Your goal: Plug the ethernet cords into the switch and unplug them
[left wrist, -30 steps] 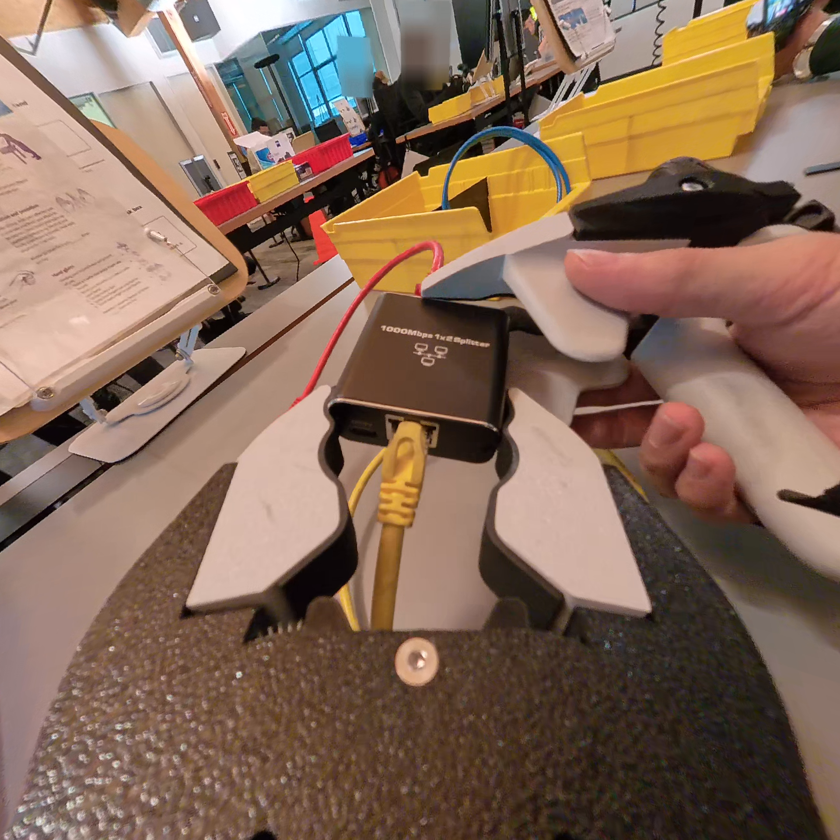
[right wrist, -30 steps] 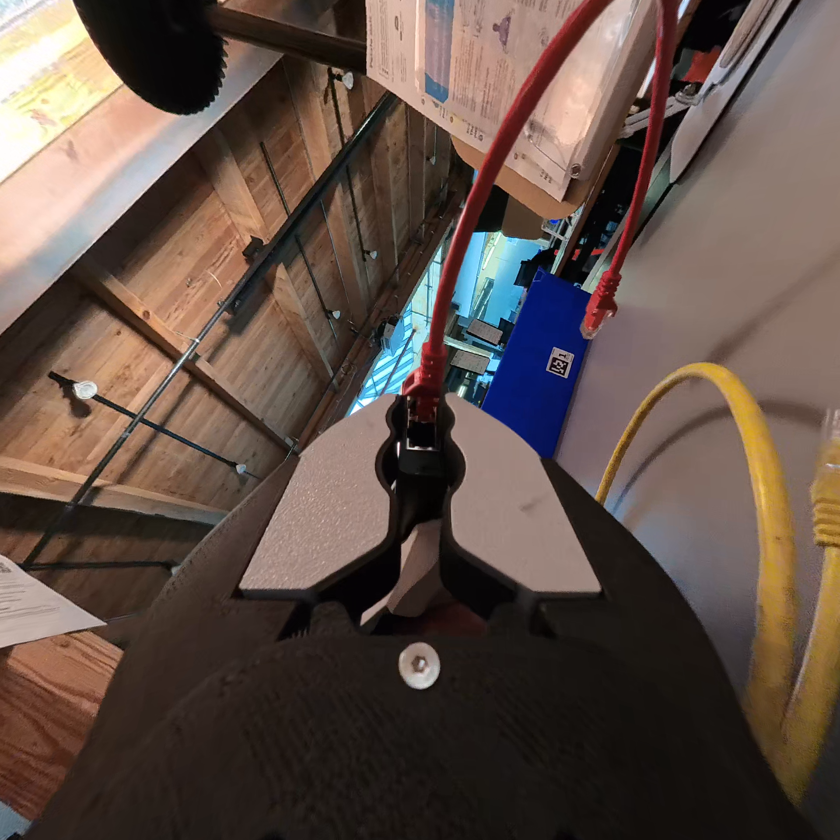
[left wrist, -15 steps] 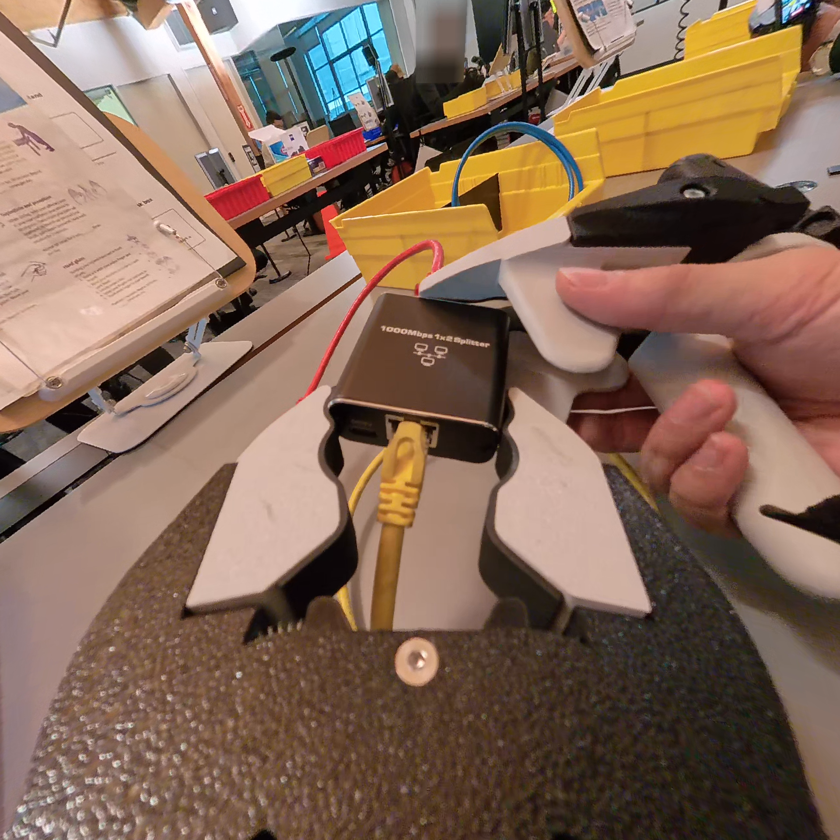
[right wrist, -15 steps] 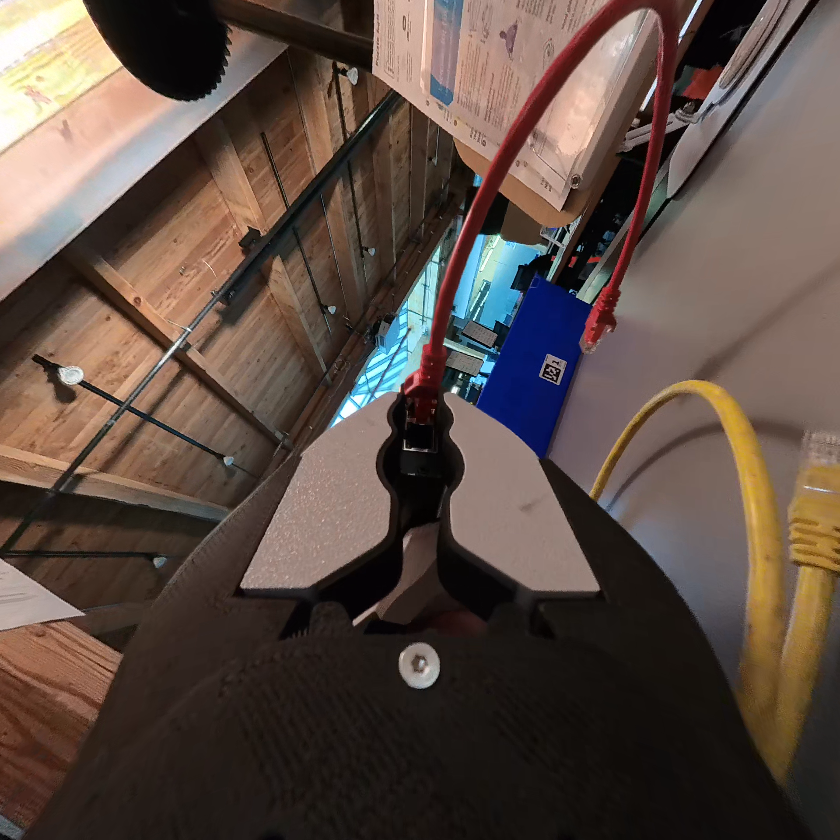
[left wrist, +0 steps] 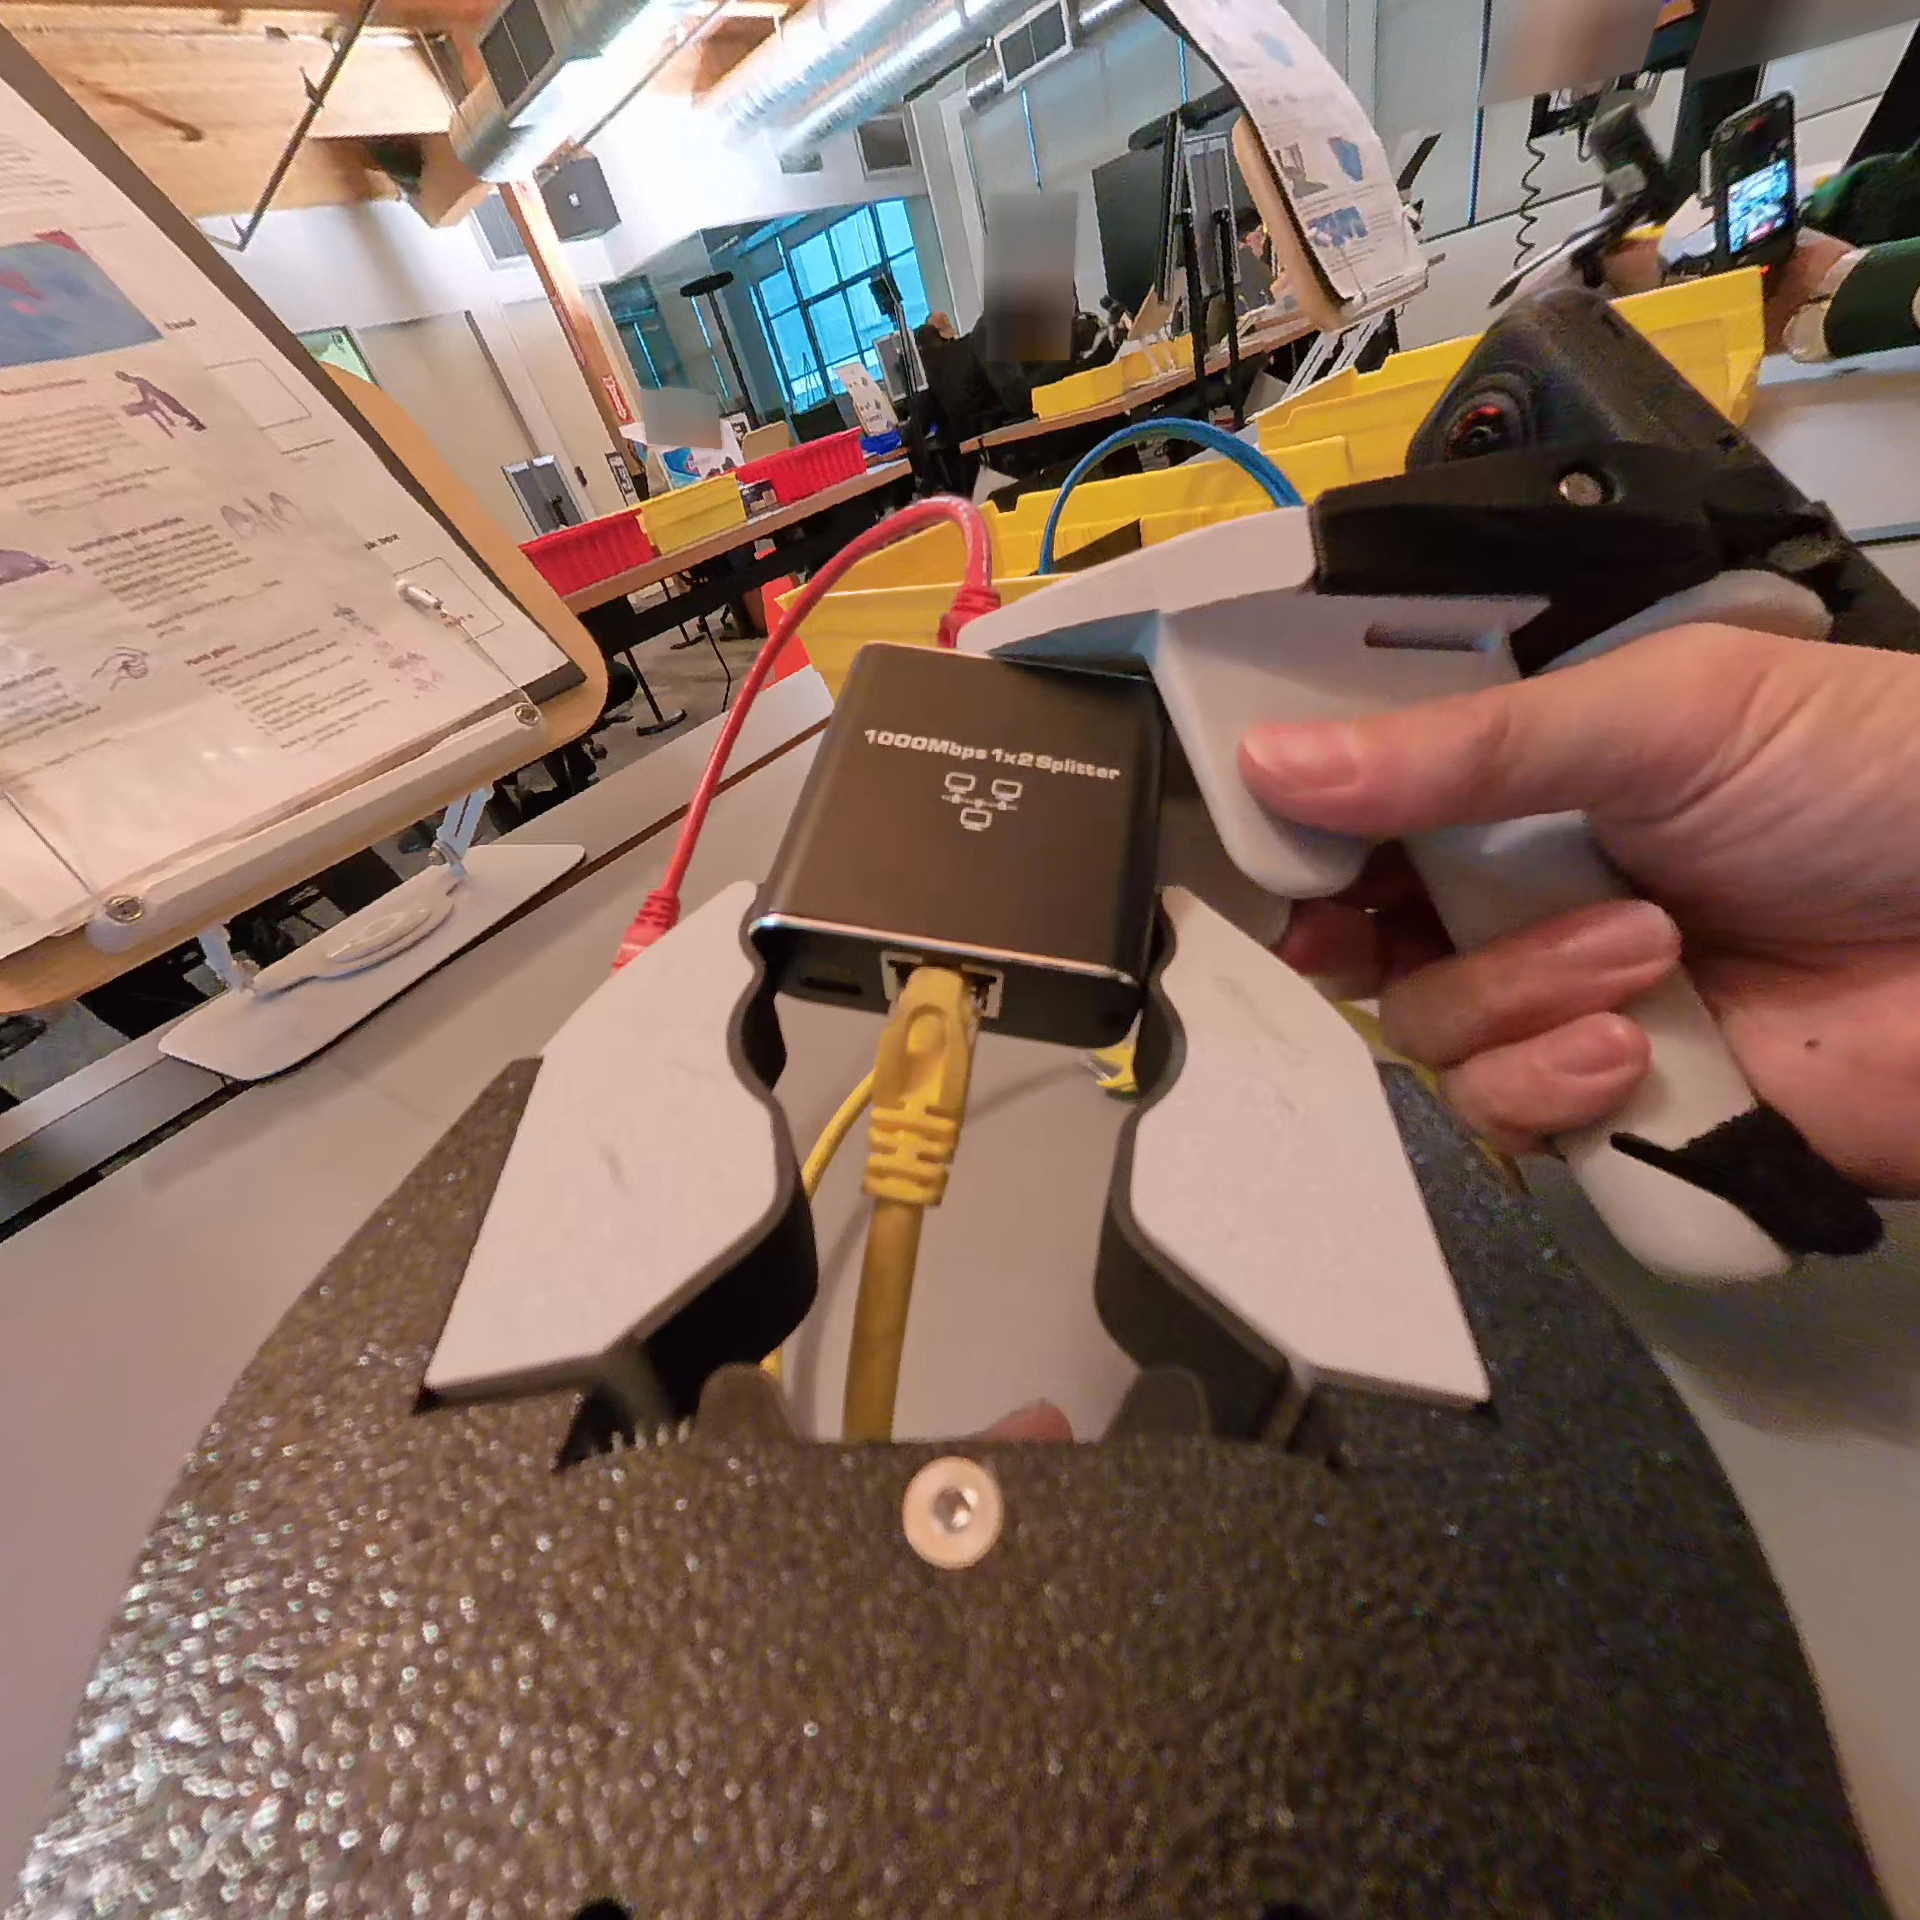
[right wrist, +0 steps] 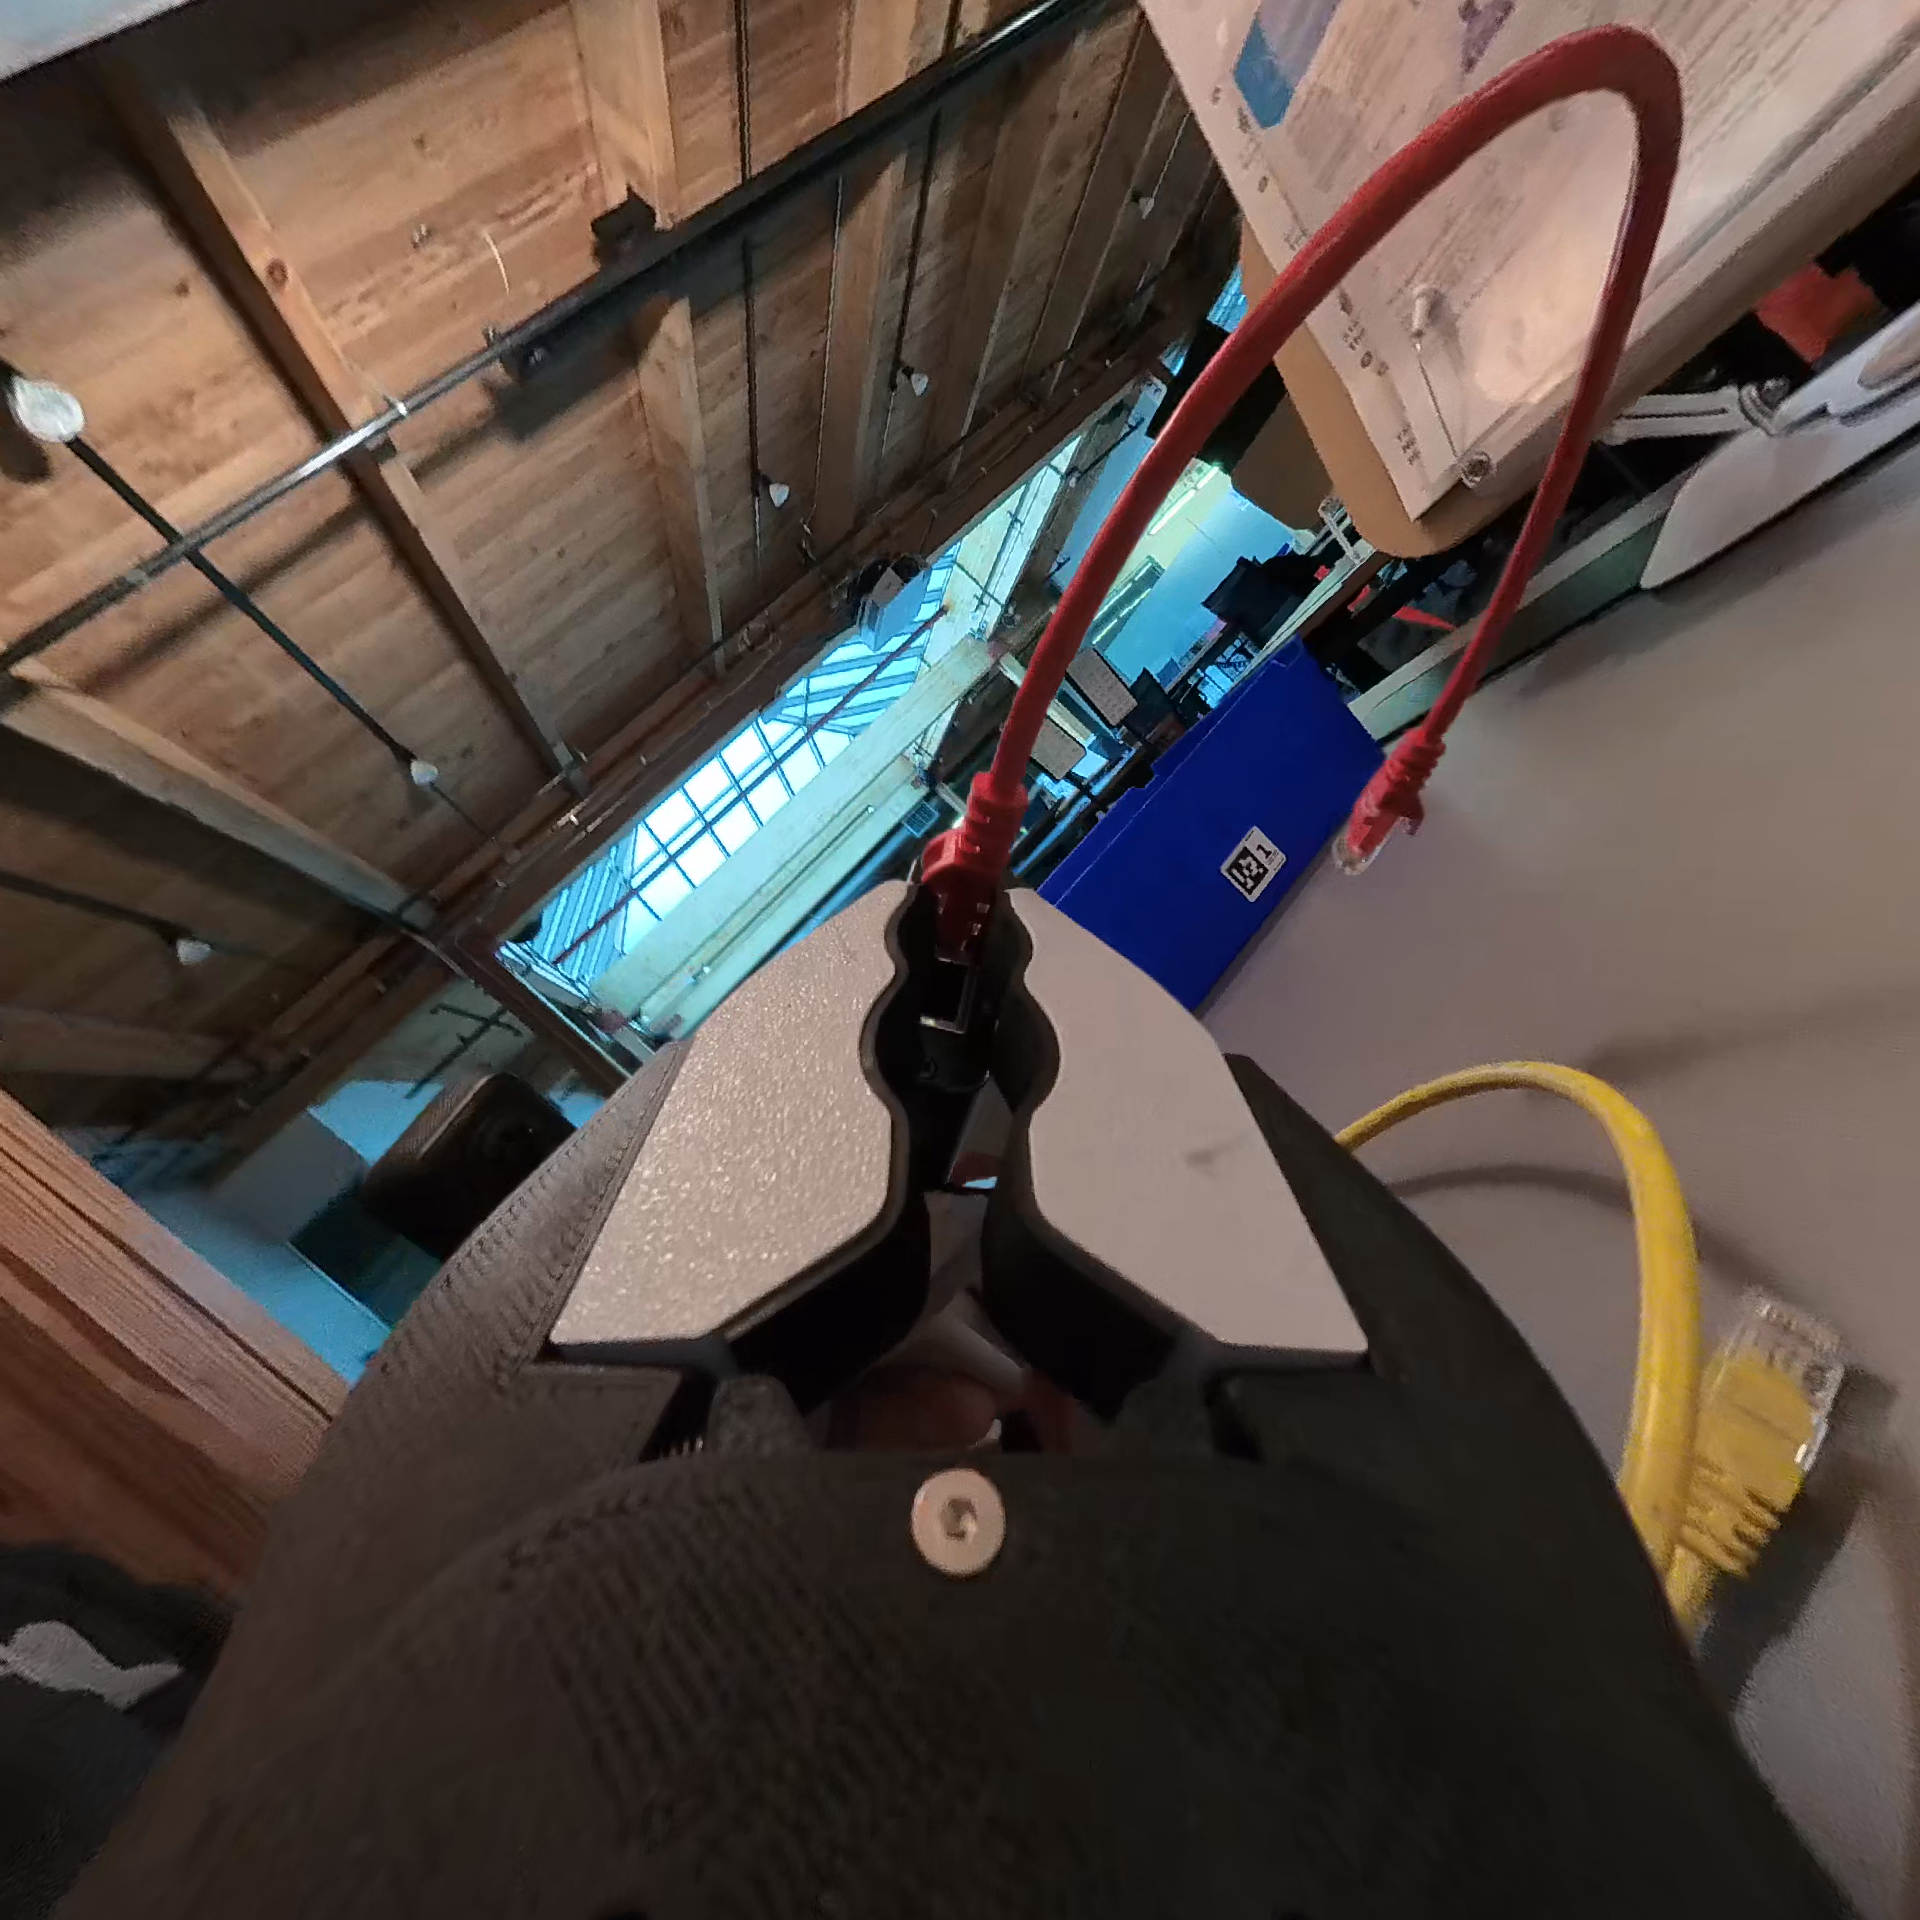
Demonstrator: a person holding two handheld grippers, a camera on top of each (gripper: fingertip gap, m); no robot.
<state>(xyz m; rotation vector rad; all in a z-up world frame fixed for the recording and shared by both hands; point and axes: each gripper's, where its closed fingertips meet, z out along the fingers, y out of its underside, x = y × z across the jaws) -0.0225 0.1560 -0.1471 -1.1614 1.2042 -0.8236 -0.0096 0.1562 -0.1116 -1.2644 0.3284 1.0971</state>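
My left gripper (left wrist: 956, 930) is shut on the black switch (left wrist: 977, 831) and holds it tilted above the grey table (left wrist: 156, 1247). A yellow cord (left wrist: 914, 1101) is plugged into its near port. Its other yellow plug (right wrist: 1756, 1403) lies loose on the table. My right gripper (right wrist: 961, 935) is shut on a red cord's plug (right wrist: 966, 883) at the switch's far end, and also shows in the left wrist view (left wrist: 1143, 613). The red cord (left wrist: 748, 686) loops up and its free end (left wrist: 649, 925) hangs by my left finger. Whether the red plug sits in a port is hidden.
A paper stand (left wrist: 260, 623) rises at the left of the table. Yellow bins (left wrist: 904, 613) with a blue cable (left wrist: 1164, 436) stand behind the switch. A blue bin (right wrist: 1216, 810) sits at the table's far edge. A hand (left wrist: 1610, 831) holds the right gripper.
Both grippers have risen together with the switch, which now tilts up more. The red cord's free end has lifted off the table. Both grips are unchanged.
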